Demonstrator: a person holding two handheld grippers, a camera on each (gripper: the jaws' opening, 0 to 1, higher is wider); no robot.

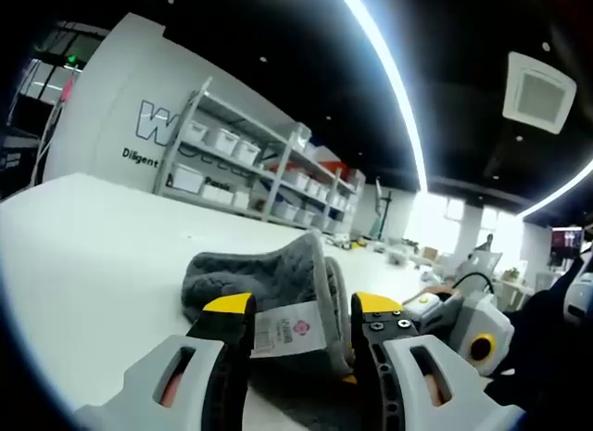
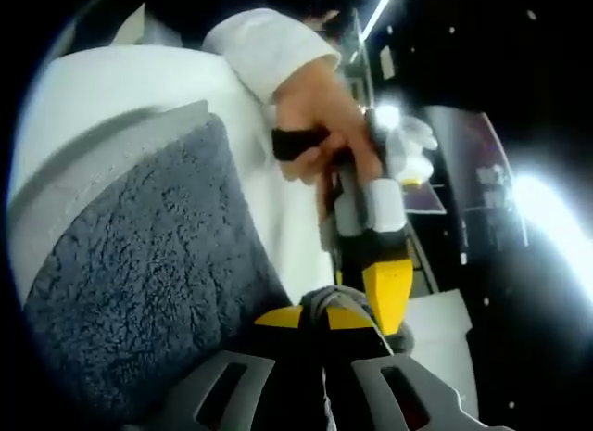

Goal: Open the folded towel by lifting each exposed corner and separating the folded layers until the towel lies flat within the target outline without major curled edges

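Towel (image 1: 278,283), a grey fleecy one, lies bunched on the white table (image 1: 83,264) just ahead of the left gripper (image 1: 301,315). In the left gripper view its two yellow-tipped jaws stand apart, one on either side of the towel's white sewn-in label (image 1: 289,331), and the near fold of cloth sits in the gap between them; the tips do not press on it. The cloth rises into a curled ridge just beyond the tips. To that gripper's right, close to the towel, the body of the right gripper (image 1: 463,331) comes in, pale grey with a yellow round spot. Far beyond the table stands a grey shelving rack (image 1: 250,167) with white bins, against a white wall with dark lettering.

In the right gripper view the right gripper (image 2: 324,320) has its yellow tips drawn together on a grey edge of the towel (image 2: 148,273), which bulges up between them. From there the cloth spreads away to that gripper's left as a broad, fleecy sheet. Straight ahead, close by, the left gripper (image 2: 380,264) points its yellow tip down toward the pinched spot, and a person's hand (image 2: 320,125) in a white sleeve (image 2: 264,46) holds its handle.
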